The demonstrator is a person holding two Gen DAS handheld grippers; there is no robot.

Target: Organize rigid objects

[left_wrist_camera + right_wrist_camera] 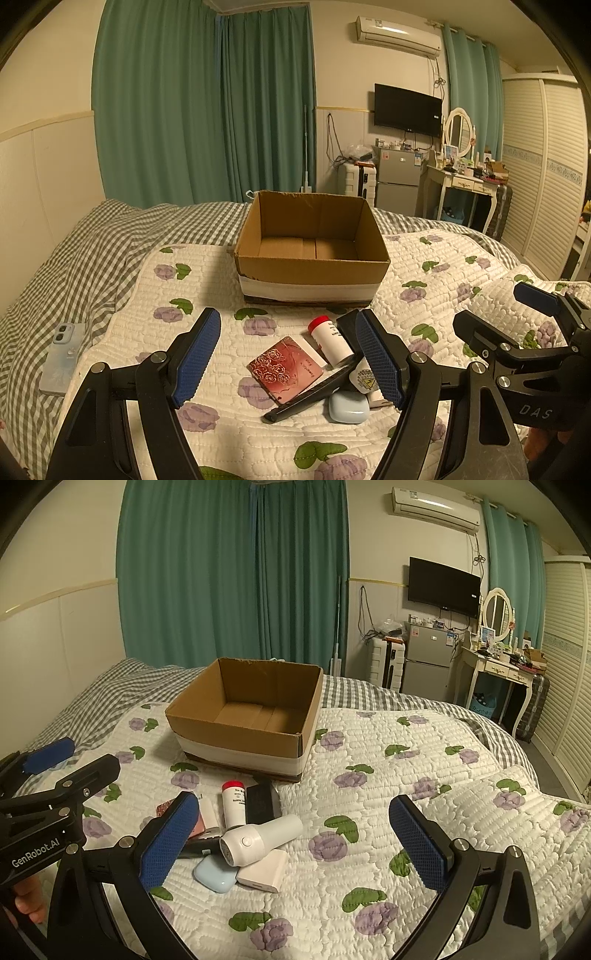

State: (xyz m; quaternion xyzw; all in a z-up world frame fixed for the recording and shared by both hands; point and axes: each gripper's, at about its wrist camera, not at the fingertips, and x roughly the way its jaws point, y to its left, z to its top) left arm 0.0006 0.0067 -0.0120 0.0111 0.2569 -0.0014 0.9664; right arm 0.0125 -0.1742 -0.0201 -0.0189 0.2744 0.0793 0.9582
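Note:
An open, empty cardboard box [312,275] [236,734] stands on the quilted bed. In front of it lies a heap of small things: a red rose-patterned card case [285,369], a white bottle with a red cap [329,341] [234,805], a black flat stand [314,393], a light blue case [349,406] [214,877], a white lint shaver [258,840], a white power bank [264,871] and a black box [260,801]. My left gripper [291,363] hovers open above the heap. My right gripper [291,847] is open too, just right of the heap.
A phone in a pale case [59,358] lies on the checked blanket at the left. Green curtains [207,103] hang behind the bed. A fridge [426,661], a dressing table [495,664] and a wardrobe [565,686] stand at the right.

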